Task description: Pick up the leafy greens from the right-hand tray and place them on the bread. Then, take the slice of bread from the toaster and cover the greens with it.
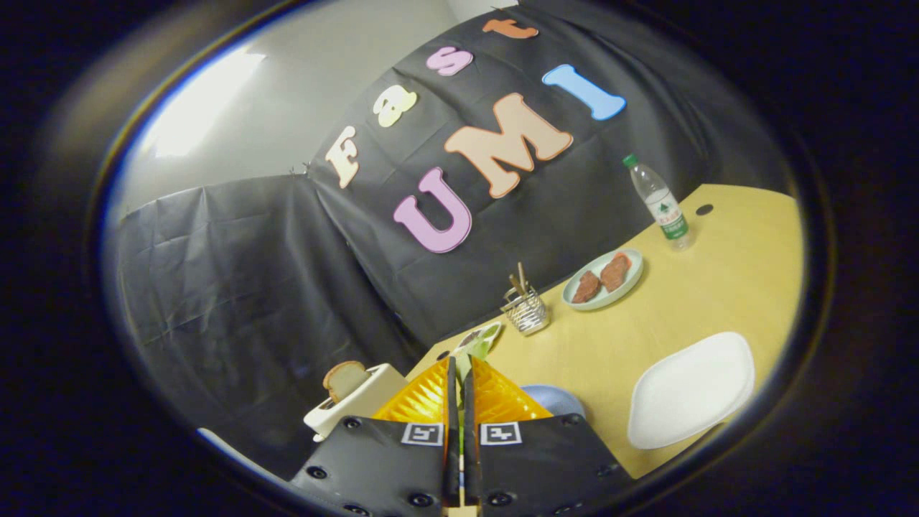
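My gripper [459,373] had its fingers nearly together, seemingly pinching the leafy greens [470,352], though I couldn't be sure. The bread in the toaster [352,402] lay just left of them.

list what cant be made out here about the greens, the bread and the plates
- Leafy greens: a pale green bit shows just past the nearly closed fingers of the gripper; whether they pinch it is hidden.
- Blue plate: mostly behind the gripper body; its contents cannot be seen.
- Bread slice in the toaster: lower part hidden in the slot.
- Tray beyond the fingers: too small to read.
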`<state>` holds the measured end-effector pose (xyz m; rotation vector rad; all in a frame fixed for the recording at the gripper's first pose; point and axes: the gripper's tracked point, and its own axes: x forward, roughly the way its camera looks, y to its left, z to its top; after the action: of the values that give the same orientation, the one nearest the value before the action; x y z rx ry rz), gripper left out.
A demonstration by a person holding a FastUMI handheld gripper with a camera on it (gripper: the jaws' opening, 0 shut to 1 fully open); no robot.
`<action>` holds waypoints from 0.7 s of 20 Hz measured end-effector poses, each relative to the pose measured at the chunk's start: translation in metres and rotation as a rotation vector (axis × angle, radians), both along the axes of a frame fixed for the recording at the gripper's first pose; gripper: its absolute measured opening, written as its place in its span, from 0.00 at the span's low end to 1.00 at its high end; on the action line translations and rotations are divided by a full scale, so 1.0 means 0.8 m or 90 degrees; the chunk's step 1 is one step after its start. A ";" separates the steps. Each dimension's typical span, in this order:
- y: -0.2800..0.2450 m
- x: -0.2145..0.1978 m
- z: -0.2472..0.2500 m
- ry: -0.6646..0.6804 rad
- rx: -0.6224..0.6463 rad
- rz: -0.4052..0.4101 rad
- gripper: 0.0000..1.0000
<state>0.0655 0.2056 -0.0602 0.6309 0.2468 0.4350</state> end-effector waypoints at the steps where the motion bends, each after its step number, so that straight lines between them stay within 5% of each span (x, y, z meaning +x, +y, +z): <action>1: 0.012 0.000 -0.008 0.012 0.002 0.007 0.05; 6: 0.057 -0.001 -0.047 0.071 0.010 0.050 0.05; 14: 0.010 -0.003 -0.130 0.141 -0.148 -0.037 0.05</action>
<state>0.0631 0.2137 -0.1641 0.4559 0.4812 0.2750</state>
